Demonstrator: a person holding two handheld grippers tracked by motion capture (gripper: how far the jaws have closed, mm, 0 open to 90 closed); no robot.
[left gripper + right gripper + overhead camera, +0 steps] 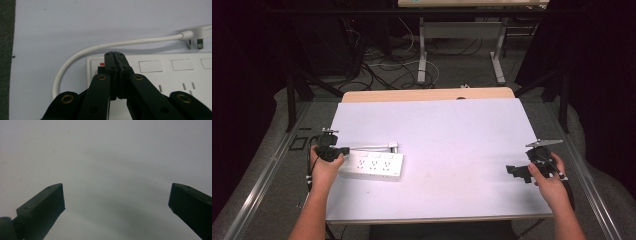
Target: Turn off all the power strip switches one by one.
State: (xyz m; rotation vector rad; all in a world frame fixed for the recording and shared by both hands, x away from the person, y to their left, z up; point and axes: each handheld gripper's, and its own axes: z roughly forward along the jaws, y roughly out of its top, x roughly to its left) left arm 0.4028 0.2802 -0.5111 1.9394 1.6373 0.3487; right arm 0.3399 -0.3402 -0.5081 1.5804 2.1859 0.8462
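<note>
A white power strip (373, 165) lies on the white table (452, 125) at the left. Its white cable (82, 51) loops round its end and ends in a plug (393, 146) lying just behind it. My left gripper (343, 150) is shut, its closed tips (114, 55) resting over the strip's left end (93, 65), right beside the small red switch (101, 64). My right gripper (512, 171) hovers over bare table at the right, jaws wide open with nothing between them (116, 200).
The table's wooden far edge (427, 94) shows behind the white surface. Metal rails (267, 170) run along both sides. Cables and a desk frame (459, 50) sit on the floor beyond the table.
</note>
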